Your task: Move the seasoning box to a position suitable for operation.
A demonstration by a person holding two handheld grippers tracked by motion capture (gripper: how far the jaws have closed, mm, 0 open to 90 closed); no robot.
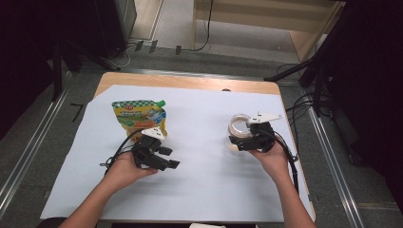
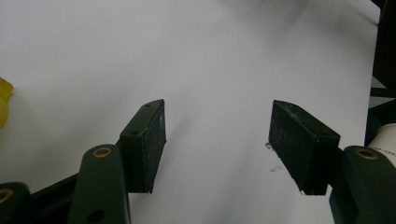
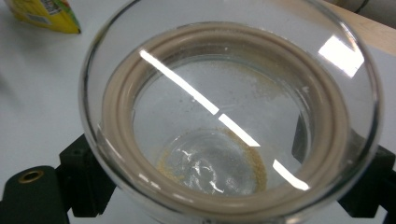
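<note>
On the left of the worktop [image 1: 199,190], which is covered with a white sheet, a yellow pouch [image 1: 139,115] with a green cap lies flat. Just in front of it the left tongs [image 1: 170,158] are held low over the bare sheet. In the left gripper view their jaws stand apart with nothing between them, so they are open and empty. The risk on this side is small: if the left hand swings back without looking, the tongs or their cable could nudge the pouch and shift it.

Farther right, well apart from the pouch, the right tongs [image 1: 237,142] hold a glass jar lid [image 3: 229,116]. It is a clear dome with a beige sealing ring inside and faint brownish residue near its centre. In the right gripper view the black jaws press on its rim from both sides, so these tongs are gripping the lid, and it looks raised a little off the sheet.

This is where I think trouble is likeliest. The glass is smooth and rounded and the pads meet only a narrow stretch of rim, so a tilt of the wrist or a slight loosening could let the lid slide out and fall on the worktop, where it may chip or roll towards the right edge. Too hard a squeeze could also pop it sideways.
</note>
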